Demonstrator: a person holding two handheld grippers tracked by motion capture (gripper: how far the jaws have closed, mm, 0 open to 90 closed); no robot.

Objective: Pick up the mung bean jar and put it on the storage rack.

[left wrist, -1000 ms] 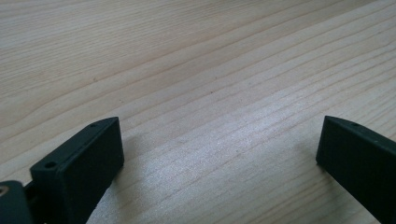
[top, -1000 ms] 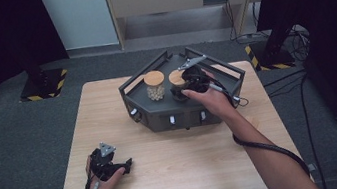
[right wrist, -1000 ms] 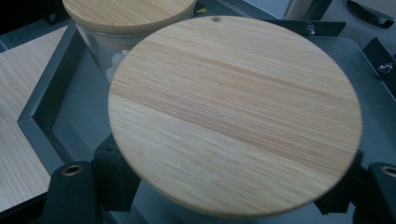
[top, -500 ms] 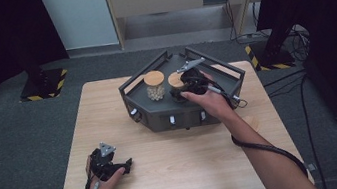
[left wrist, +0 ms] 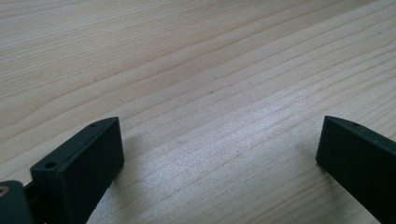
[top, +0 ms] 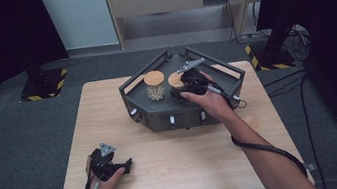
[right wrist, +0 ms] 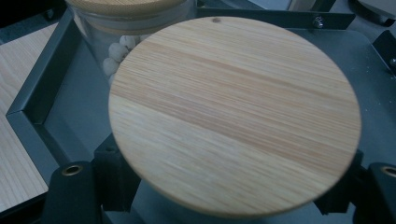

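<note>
Nothing has moved since a second ago. My right gripper (top: 182, 89) stays clamped, it seems, just under the round wooden lid (right wrist: 236, 116) of a jar inside the dark metal tray (top: 214, 75) at the table's far edge. My left gripper (top: 122, 166), jaws wide, rests near the front-left corner.

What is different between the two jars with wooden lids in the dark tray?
The left jar stands free, while the right jar sits between the fingers of the right gripper. The left jar shows pale round pieces through its glass; the right jar's contents are hidden. Both stand upright in the tray with round wooden lids.
</note>
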